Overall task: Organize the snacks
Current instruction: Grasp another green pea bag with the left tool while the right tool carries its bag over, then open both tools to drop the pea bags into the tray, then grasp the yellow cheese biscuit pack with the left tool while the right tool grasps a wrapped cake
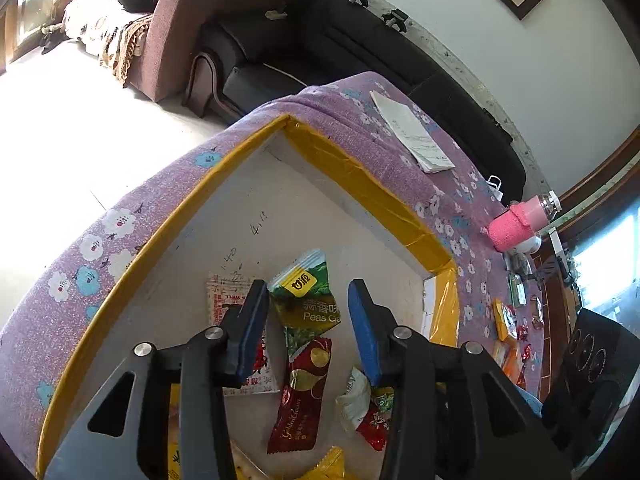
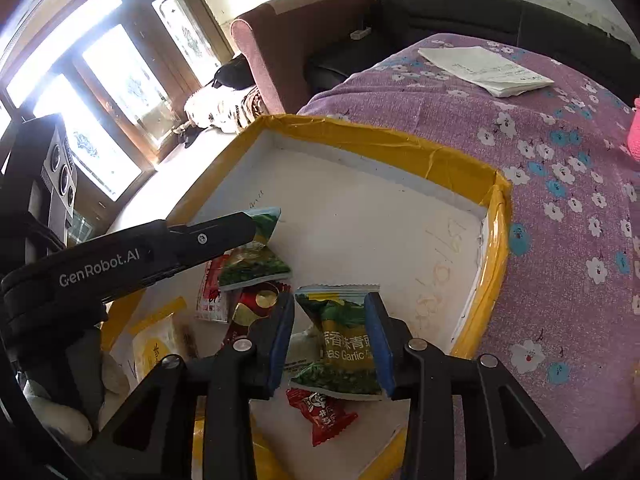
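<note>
Snacks: two green pea packets in yellow-rimmed tray [image 2: 496, 200]. One [image 2: 344, 344] between right gripper [image 2: 332, 340] jaws, spread, pads apparently clear; other [image 1: 308, 300] between spread left gripper [image 1: 308, 328] jaws, long axis along fingers.

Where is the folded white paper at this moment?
The folded white paper lies on the purple flowered tablecloth, beyond the far edge of the yellow-rimmed tray, near the black sofa; in the left wrist view it is upper right.

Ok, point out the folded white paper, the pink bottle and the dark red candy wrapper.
folded white paper [image 2: 486, 70]: right wrist view, middle of the top sheet.
pink bottle [image 1: 516, 226]: left wrist view, on its pink knitted sleeve.
dark red candy wrapper [image 1: 302, 400]: left wrist view, centre of the wrapper.
</note>
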Available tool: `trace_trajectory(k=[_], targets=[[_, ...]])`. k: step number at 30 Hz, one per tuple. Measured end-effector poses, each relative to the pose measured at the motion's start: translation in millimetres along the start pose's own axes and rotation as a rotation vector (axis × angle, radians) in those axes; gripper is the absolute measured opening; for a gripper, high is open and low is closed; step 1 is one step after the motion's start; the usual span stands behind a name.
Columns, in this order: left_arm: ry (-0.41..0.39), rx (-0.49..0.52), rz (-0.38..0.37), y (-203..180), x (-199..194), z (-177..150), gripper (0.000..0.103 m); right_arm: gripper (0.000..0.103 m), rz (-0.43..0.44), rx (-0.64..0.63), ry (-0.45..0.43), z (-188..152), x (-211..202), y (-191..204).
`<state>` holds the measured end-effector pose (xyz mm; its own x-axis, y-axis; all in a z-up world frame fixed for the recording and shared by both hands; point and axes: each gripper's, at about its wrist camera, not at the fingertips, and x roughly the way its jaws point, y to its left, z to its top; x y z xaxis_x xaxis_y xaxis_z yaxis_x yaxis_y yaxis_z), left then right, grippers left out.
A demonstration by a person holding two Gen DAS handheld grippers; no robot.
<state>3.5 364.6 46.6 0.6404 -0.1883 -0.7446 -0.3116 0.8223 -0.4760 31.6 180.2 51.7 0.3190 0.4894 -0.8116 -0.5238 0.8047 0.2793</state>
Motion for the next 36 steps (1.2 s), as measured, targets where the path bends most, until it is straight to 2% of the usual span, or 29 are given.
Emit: trace_trajectory(k=[4,8,9,10,12,13,16,19,20,23,29,32,34,36], targets=[[-0.067,0.001,-0.033,-7.5,-27.1,-8.4,0.041,0.042,0.015,0.026,-0.070,-7.6,-37.3,-10.0],[-0.163,0.080,-0.052,-29.7,-73.2,-35.9,0.042,0.043,0.055,0.090,-0.149,-22.1,-93.7,-46.9],[-0.201,0.115,-0.045,-38.8,-88.7,-48.4,0.050,0.044,0.041,0.104,-0.181,-25.8,-111.1,-62.5],[-0.229,0.133,-0.041,-45.4,-98.1,-57.1,0.061,0.048,0.018,0.121,-0.210,-28.7,-125.6,-78.9],[-0.291,0.170,-0.055,-61.6,-118.8,-80.4,0.078,0.051,-0.053,0.174,-0.260,-35.4,-153.7,-122.2],[-0.317,0.185,-0.067,-69.3,-125.4,-90.4,0.083,0.051,-0.095,0.202,-0.266,-35.4,-162.0,-143.9],[-0.366,0.232,-0.134,-91.3,-132.5,-122.3,0.087,0.053,-0.212,0.297,-0.248,-38.7,-177.3,-209.5],[-0.337,0.261,-0.135,-106.9,-115.3,-143.5,0.087,0.053,-0.261,0.357,-0.195,-39.2,-170.7,-256.6],[-0.310,0.261,-0.118,-112.4,-105.8,-149.0,0.087,0.053,-0.275,0.372,-0.186,-40.6,-168.0,-265.8],[-0.218,0.263,-0.136,-119.6,-86.7,-159.2,0.087,0.053,-0.302,0.372,-0.145,-33.2,-149.4,-283.3],[-0.245,0.204,-0.169,-109.4,-101.5,-159.4,0.087,0.053,-0.340,0.459,-0.089,1.0,-99.4,-317.6],[-0.273,0.189,-0.157,-101.4,-109.0,-157.1,0.087,0.054,-0.337,0.502,-0.045,10.8,-76.6,-325.9],[-0.282,0.174,-0.152,-94.6,-110.8,-155.4,0.087,0.054,-0.320,0.477,-0.042,15.6,-68.8,-318.7],[-0.286,0.153,-0.150,-88.3,-110.2,-153.9,0.087,0.051,-0.312,0.388,-0.015,20.8,-59.1,-298.3]])
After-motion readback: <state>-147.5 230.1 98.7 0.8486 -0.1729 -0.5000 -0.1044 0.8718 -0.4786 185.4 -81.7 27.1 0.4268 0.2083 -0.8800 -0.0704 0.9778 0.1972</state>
